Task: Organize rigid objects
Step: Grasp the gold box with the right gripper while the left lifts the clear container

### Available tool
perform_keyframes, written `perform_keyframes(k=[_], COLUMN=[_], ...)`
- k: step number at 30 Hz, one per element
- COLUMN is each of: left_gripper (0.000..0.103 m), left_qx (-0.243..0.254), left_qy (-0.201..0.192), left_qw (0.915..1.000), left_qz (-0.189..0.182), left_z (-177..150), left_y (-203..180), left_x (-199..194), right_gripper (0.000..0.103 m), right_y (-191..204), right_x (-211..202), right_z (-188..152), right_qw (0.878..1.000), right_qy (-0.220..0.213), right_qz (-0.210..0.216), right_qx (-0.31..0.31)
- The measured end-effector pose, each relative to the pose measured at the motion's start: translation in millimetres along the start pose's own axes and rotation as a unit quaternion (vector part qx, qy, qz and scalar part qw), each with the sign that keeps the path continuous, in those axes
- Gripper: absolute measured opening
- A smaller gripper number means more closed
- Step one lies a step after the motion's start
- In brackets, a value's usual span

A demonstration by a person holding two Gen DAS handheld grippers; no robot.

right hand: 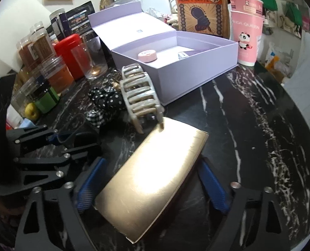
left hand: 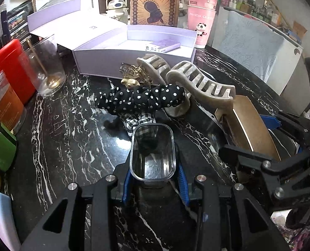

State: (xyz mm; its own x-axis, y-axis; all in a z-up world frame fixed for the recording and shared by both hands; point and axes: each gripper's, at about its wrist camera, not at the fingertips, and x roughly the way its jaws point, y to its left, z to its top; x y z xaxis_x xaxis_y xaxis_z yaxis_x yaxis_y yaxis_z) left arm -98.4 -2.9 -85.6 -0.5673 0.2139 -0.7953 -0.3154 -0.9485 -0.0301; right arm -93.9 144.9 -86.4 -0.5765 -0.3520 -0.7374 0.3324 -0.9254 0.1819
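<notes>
My left gripper [left hand: 154, 185] is shut on a clear rectangular plastic case [left hand: 153, 154], held low over the black marble table [left hand: 67, 129]. My right gripper [right hand: 150, 186] is shut on a flat gold box [right hand: 153, 179], which also shows in the left wrist view [left hand: 249, 123]. Ahead lie a large beige claw hair clip [left hand: 196, 81] [right hand: 138, 96], a black polka-dot scrunchie [left hand: 142, 98] [right hand: 106, 99], a checked scrunchie [left hand: 138, 121] and a small gold clip [left hand: 132, 73]. An open lilac box [left hand: 134, 58] [right hand: 184, 62] stands behind them, holding a pink round tin [right hand: 147, 55] and a small purple box [left hand: 163, 46].
An empty glass [left hand: 48, 69] [right hand: 94, 58], a red canister [left hand: 12, 69] [right hand: 69, 54] and several jars [right hand: 50, 77] line the left side. Pink paper cups [left hand: 201, 18] [right hand: 247, 33] and a brown snack bag [left hand: 155, 2] [right hand: 203, 8] stand at the back. A white container [left hand: 257, 48] is at the right.
</notes>
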Motion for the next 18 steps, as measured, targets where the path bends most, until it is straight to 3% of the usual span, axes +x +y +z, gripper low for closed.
perform_keyframes(k=[4, 8, 18], left_gripper=[0.036, 0.036, 0.036], left_qx=[-0.005, -0.010, -0.022], left_qy=[0.003, 0.002, 0.001], left_qw=[1.0000, 0.9999, 0.9998], left_qz=[0.004, 0.007, 0.002], left_z=[1.6, 2.8, -0.9], left_y=[-1.0, -2.8, -2.1], left_x=[0.8, 0.9, -4.3], right_gripper=[0.068, 0.047, 0.044], right_y=[-4.4, -7.2, -21.1], right_x=[-2.5, -3.7, -11.8], right_z=[-1.4, -2.5, -7.4], right_qw=[1.000, 1.000, 1.000], right_qy=[-0.001, 0.002, 0.002], right_qz=[0.000, -0.023, -0.017], right_qx=[0.000, -0.008, 0.011])
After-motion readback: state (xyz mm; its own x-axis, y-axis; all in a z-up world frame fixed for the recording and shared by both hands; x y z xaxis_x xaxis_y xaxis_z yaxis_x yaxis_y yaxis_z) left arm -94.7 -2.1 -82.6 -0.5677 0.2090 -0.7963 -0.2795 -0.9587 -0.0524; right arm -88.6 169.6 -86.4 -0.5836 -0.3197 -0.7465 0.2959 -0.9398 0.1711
